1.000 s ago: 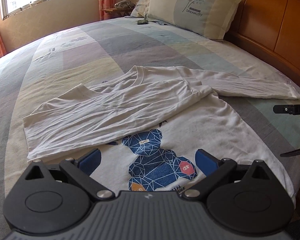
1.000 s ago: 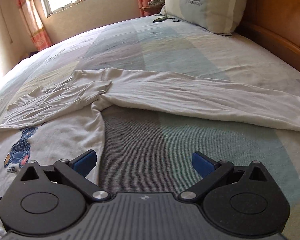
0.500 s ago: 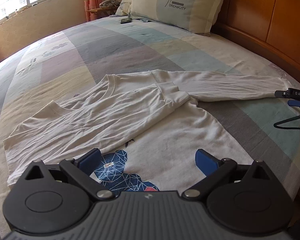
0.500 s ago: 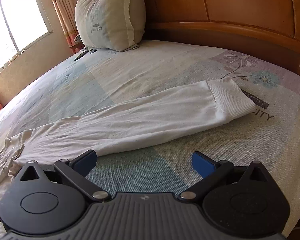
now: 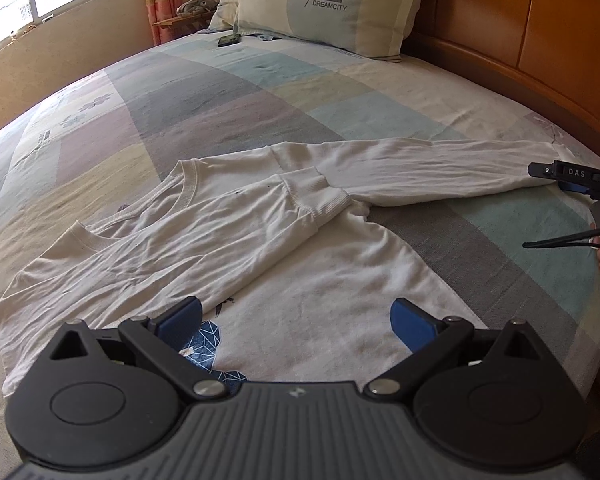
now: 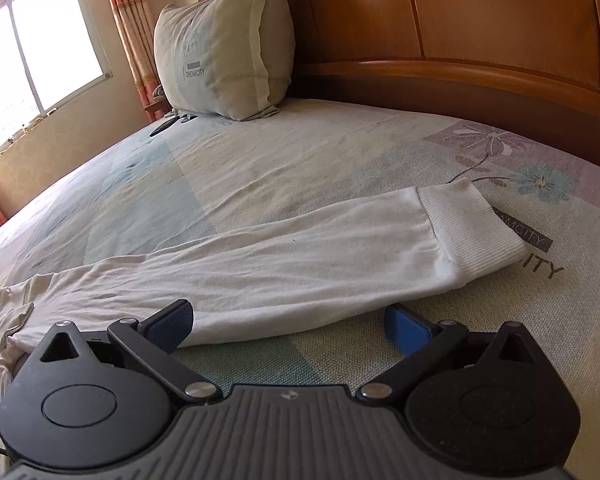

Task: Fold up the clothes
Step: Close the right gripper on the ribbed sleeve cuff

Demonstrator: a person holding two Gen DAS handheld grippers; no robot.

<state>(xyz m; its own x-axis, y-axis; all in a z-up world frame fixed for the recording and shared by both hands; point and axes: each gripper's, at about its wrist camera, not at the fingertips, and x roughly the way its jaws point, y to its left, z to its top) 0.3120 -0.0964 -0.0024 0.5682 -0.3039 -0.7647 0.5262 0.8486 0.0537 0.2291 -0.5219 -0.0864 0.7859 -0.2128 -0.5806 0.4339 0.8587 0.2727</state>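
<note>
A white long-sleeved shirt (image 5: 324, 276) with a blue bear print lies flat on the bed. One sleeve (image 5: 204, 240) is folded across the chest. The other sleeve (image 5: 440, 168) stretches out to the right; it also shows in the right wrist view (image 6: 300, 272), with its ribbed cuff (image 6: 472, 228) at the far end. My left gripper (image 5: 296, 320) is open and empty over the shirt's lower body. My right gripper (image 6: 288, 320) is open and empty, low at the near edge of the outstretched sleeve, and shows at the right edge of the left wrist view (image 5: 572, 180).
The bed (image 5: 228, 96) has a pastel patchwork sheet. A pillow (image 5: 332, 0) leans on the wooden headboard (image 6: 480, 40). A dark remote (image 5: 228, 41) lies near the pillow. A window (image 6: 40, 52) and curtains are on the far wall.
My right gripper has swung right along the outstretched sleeve and come down close to its cuff end. My left gripper has moved forward over the shirt's body, so the bear print is mostly hidden beneath it.
</note>
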